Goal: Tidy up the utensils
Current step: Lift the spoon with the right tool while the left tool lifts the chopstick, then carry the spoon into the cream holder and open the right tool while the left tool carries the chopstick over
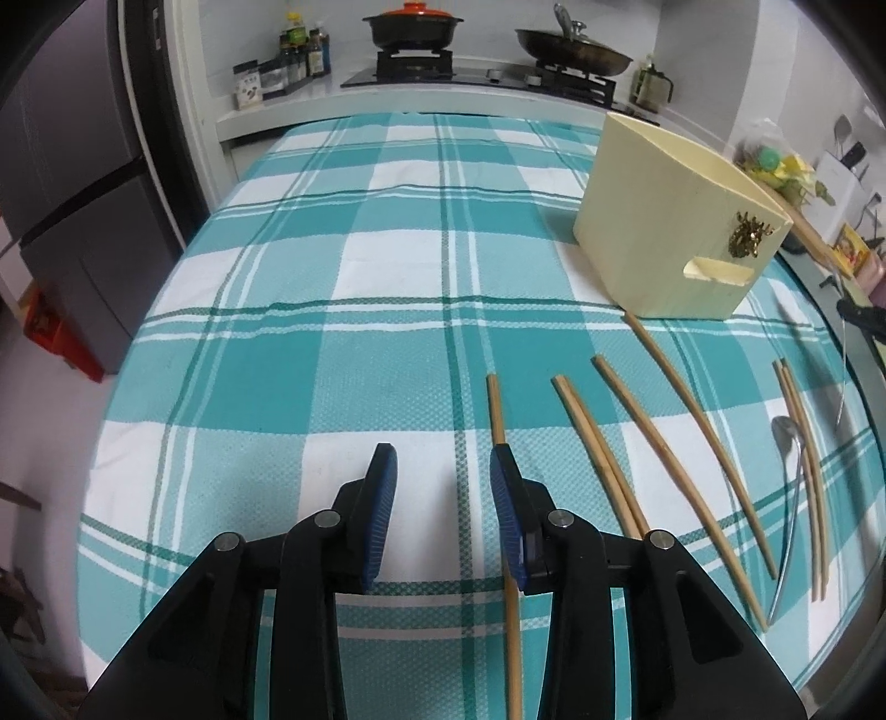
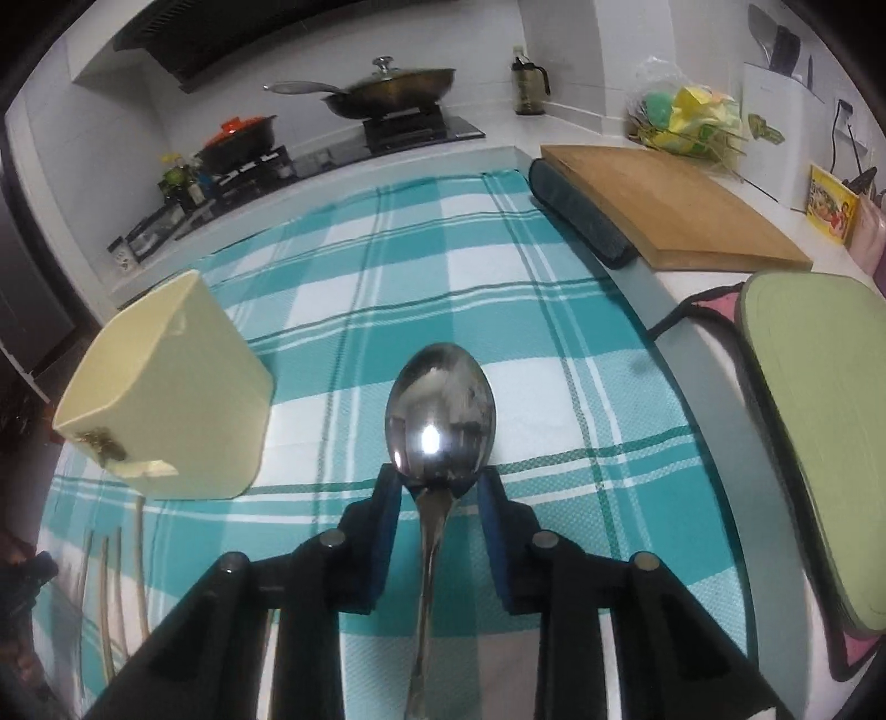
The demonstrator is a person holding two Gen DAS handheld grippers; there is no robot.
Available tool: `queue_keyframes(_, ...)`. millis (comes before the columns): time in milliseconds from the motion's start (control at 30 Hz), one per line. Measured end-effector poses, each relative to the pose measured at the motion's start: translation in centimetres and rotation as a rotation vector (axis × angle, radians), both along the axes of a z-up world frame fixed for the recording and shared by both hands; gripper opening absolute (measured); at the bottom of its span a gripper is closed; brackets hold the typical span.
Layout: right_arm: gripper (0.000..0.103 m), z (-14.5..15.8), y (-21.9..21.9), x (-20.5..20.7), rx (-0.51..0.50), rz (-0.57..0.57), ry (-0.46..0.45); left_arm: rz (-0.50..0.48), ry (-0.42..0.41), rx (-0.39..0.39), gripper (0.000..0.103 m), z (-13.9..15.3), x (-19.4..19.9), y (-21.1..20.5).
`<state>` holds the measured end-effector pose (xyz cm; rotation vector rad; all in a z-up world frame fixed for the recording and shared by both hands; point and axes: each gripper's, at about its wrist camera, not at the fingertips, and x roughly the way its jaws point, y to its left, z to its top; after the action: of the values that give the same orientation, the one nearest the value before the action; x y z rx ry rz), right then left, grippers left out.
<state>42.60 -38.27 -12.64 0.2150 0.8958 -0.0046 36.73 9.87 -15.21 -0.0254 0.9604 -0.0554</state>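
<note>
While chopsticks [image 1: 603, 448] lie loose, holder [image 1: 670, 221] stands nearby.

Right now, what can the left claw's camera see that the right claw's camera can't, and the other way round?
Only the left view shows the left claw, open over the cloth, and a grey fridge. Only the right view shows the right claw around a steel spoon, a wooden cutting board and a green mat. Both show the cream utensil holder, chopsticks, the checked tablecloth and the stove pans.
</note>
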Motion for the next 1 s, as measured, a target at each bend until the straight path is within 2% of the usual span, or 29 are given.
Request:
queue_keyframes(33, 0.013, 0.3, 0.1, -0.6, 0.001, 0.003, -0.012, 0.001, -0.001, -0.007, 0.036, 0.0, 0.0, 0.0)
queue_keyframes(133, 0.012, 1.1, 0.8, -2.0, -0.016, 0.028, -0.06, 0.0, -0.002, -0.014, 0.036, 0.1, -0.2, -0.1)
queue_keyframes(267, 0.011, 1.2, 0.8, -2.7, 0.031, 0.033, -0.09, -0.007, -0.012, -0.015, 0.036, 0.7, -0.7, -0.2)
queue_keyframes(400, 0.011, 2.9, 1.1, -4.5, 0.075, 0.04, -0.17, 0.001, -0.046, -0.068, 0.036, 2.0, -1.0, 1.0)
queue_keyframes(467, 0.007, 4.2, 1.4, -5.9, 0.087, 0.048, -0.216, -0.02, -0.038, -0.076, 0.042, 2.0, -0.7, 1.2)
queue_keyframes(500, 0.005, 4.9, 1.5, -6.5, 0.089, 0.053, -0.239, -0.044, -0.018, -0.064, 0.044, 1.6, -0.4, 0.9)
queue_keyframes(633, 0.004, 6.9, 2.5, -8.2, 0.076, 0.08, -0.301, -0.104, 0.053, 0.009, 0.044, -0.9, 0.8, -1.3)
queue_keyframes(767, 0.004, 7.6, 3.0, -8.6, 0.085, 0.093, -0.322, -0.094, 0.099, 0.15, 0.045, -3.7, 2.4, -3.3)
queue_keyframes(800, 0.004, 7.6, 2.9, -8.6, 0.093, 0.09, -0.322, -0.088, 0.078, 0.151, 0.042, -3.5, 2.5, -3.3)
queue_keyframes(833, 0.004, 7.6, 2.8, -8.6, 0.102, 0.09, -0.32, -0.089, 0.091, 0.144, 0.037, -3.6, 2.7, -3.5)
queue_keyframes(867, 0.004, 7.7, 2.6, -8.8, 0.114, 0.087, -0.32, -0.102, 0.099, 0.113, 0.015, -3.5, 2.8, -3.5)
queue_keyframes(900, 0.004, 7.8, 2.5, -9.0, 0.124, 0.086, -0.323, -0.116, 0.108, 0.096, 0.005, -3.5, 2.9, -3.7)
queue_keyframes(1000, 0.004, 8.5, 2.2, -9.5, 0.126, 0.088, -0.337, -0.146, 0.076, 0.179, 0.003, -3.6, 2.7, -4.9)
